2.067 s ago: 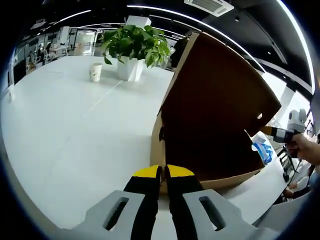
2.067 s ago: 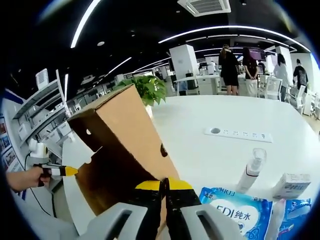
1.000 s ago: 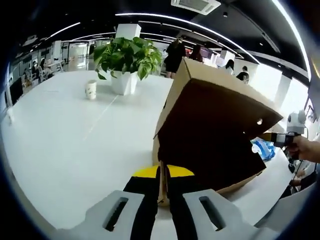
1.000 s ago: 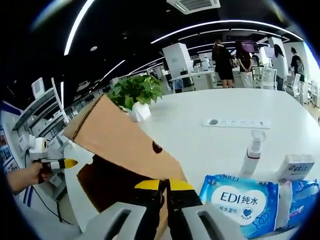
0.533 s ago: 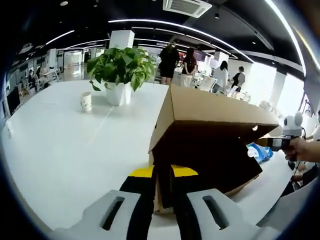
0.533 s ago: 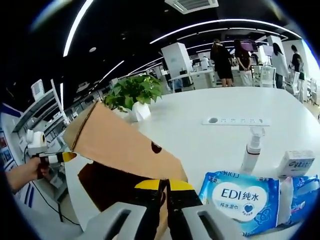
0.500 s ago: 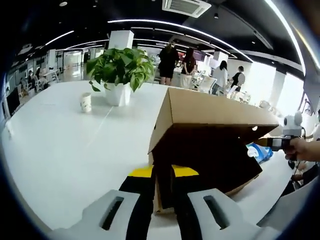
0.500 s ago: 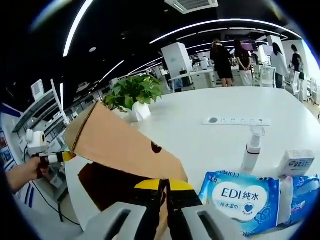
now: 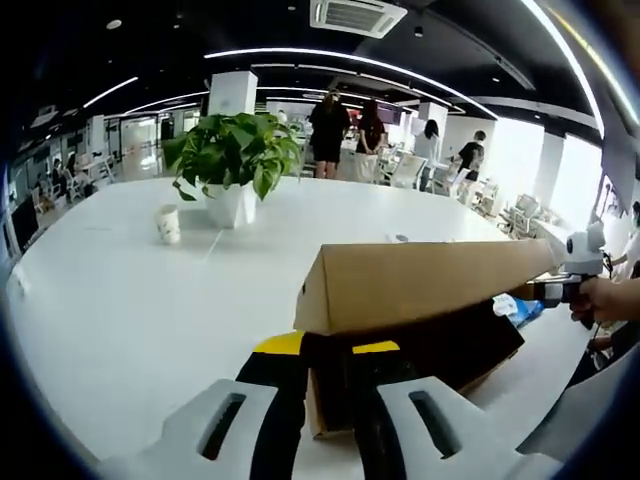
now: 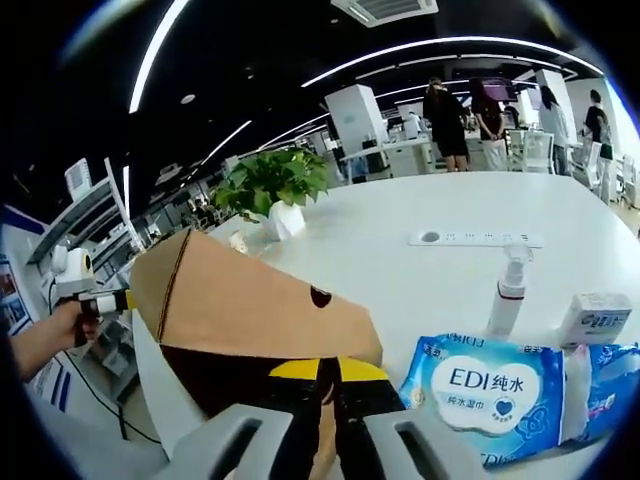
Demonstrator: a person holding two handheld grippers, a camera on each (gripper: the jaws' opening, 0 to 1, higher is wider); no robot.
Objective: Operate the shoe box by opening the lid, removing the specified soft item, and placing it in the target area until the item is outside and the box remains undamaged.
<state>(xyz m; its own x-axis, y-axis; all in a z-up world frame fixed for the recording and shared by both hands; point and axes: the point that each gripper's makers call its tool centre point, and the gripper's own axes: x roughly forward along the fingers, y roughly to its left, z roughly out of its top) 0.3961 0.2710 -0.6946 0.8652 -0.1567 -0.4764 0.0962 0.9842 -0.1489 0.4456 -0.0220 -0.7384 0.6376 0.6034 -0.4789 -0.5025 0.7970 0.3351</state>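
The left gripper (image 9: 325, 347) is seen pinching the near wall of the shoe box (image 9: 420, 345), its lid (image 9: 420, 282) hinged low over it. The right gripper (image 10: 328, 370) is clamped on the box's opposite wall. At two o'clock in the right gripper view a wet-wipes pack (image 10: 485, 392) lies beside a spray bottle (image 10: 507, 291). The box's contents cannot be made out.

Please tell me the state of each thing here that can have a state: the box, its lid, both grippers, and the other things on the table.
Shoe box: upright on table.
Lid: partly raised, nearly flat.
Left gripper: shut on box wall.
Right gripper: shut on box wall.
Wipes pack: lying flat.
Spray bottle: upright.
Paper cup: upright.
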